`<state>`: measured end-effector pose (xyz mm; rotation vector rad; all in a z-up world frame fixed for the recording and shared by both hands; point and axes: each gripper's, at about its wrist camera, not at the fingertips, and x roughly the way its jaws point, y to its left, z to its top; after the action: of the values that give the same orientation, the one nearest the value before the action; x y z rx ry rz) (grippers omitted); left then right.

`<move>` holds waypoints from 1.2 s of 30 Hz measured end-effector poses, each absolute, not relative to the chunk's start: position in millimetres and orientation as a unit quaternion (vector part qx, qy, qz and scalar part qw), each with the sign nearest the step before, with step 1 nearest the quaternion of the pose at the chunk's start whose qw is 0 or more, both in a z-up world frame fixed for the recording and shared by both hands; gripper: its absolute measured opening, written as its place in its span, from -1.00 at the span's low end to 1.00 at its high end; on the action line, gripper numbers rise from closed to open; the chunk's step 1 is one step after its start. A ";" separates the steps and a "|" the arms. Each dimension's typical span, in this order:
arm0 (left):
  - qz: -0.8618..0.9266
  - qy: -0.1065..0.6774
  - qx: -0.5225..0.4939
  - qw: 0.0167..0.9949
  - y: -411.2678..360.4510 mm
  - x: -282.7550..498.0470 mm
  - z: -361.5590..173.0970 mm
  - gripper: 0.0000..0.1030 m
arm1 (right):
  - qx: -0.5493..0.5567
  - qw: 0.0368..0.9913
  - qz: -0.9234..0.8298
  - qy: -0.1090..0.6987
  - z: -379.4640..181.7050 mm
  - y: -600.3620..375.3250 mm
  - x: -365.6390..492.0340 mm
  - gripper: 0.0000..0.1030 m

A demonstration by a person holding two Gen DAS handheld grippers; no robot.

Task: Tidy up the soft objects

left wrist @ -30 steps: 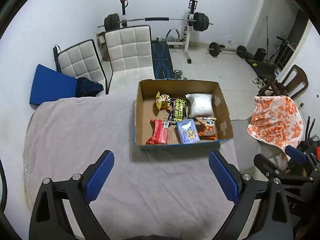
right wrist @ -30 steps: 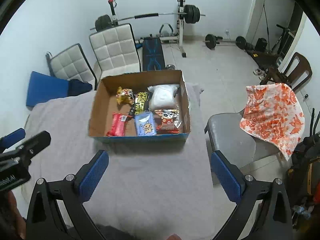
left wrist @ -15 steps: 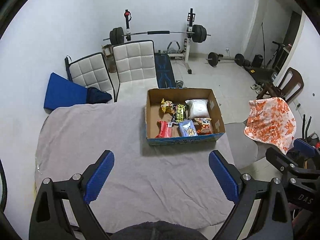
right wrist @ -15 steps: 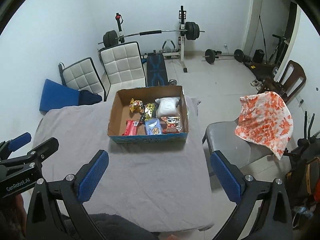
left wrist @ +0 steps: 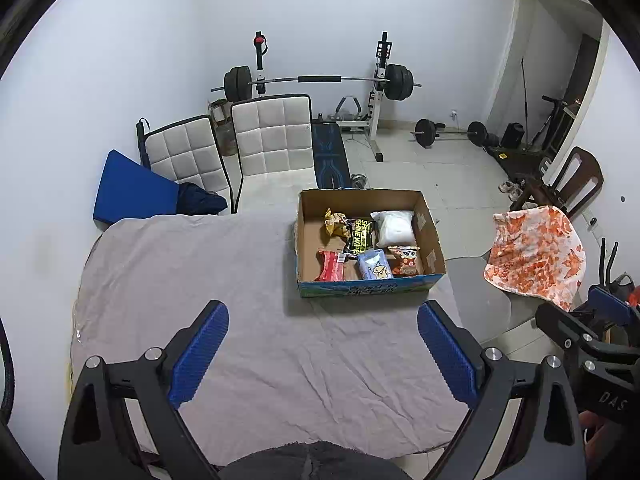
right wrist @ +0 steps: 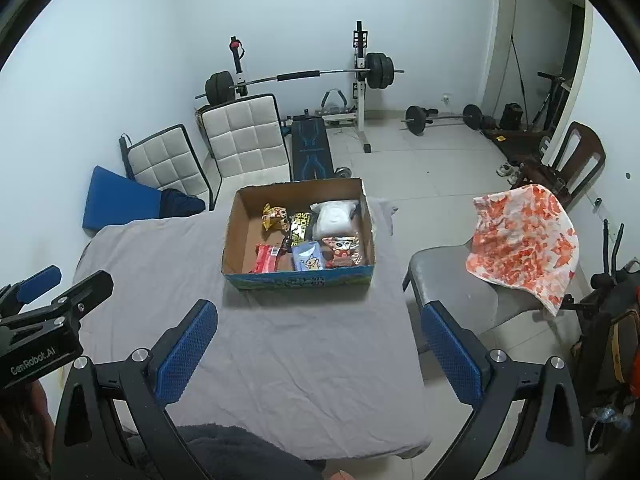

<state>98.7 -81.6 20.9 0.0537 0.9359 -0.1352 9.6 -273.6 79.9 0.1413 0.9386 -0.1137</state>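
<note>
A cardboard box (left wrist: pixel 432 236) (right wrist: pixel 230 240) stands on the far right part of a table covered with a grey cloth (left wrist: pixel 200 280) (right wrist: pixel 160 264). Inside lie several soft packets: a red one (left wrist: pixel 330 266) (right wrist: pixel 266 258), a light blue pouch (left wrist: pixel 374 265) (right wrist: pixel 307 257), a white bag (left wrist: pixel 394 226) (right wrist: pixel 334 216), a yellow packet (left wrist: pixel 336 222) and a black-and-yellow pack (left wrist: pixel 362 234). My left gripper (left wrist: pixel 322 354) is open and empty, held high above the near table. My right gripper (right wrist: pixel 318 350) is open and empty too, to the right of the left one (right wrist: pixel 40 320).
A grey chair (right wrist: pixel 452 280) with an orange-and-white cloth (left wrist: pixel 536 256) (right wrist: pixel 524 240) stands right of the table. Two white padded chairs (left wrist: pixel 272 140) and a blue cushion (left wrist: pixel 128 188) stand behind it. A barbell rack (left wrist: pixel 320 80) and weights are at the far wall.
Both grippers have pulled back and up from the box, so the box looks smaller and more of the table and room shows. Both stay open and empty.
</note>
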 end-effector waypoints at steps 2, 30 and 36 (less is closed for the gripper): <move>-0.064 0.450 0.026 0.890 -82.1 98.4 21.1 0.89 | 0.064 0.889 -0.060 0.449 81.1 -272.7 10.6 1.00; -0.072 0.440 0.017 0.895 -75.0 94.7 29.5 0.89 | 0.059 0.901 -0.068 0.425 99.8 -266.2 10.8 1.00; -0.071 0.439 0.018 0.896 -74.7 92.6 30.8 0.88 | 0.064 0.900 -0.063 0.426 99.1 -263.6 10.6 1.00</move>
<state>92.6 -74.7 30.8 0.0368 0.9098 -0.1465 10.6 -263.6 99.1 0.1322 0.8804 -0.1304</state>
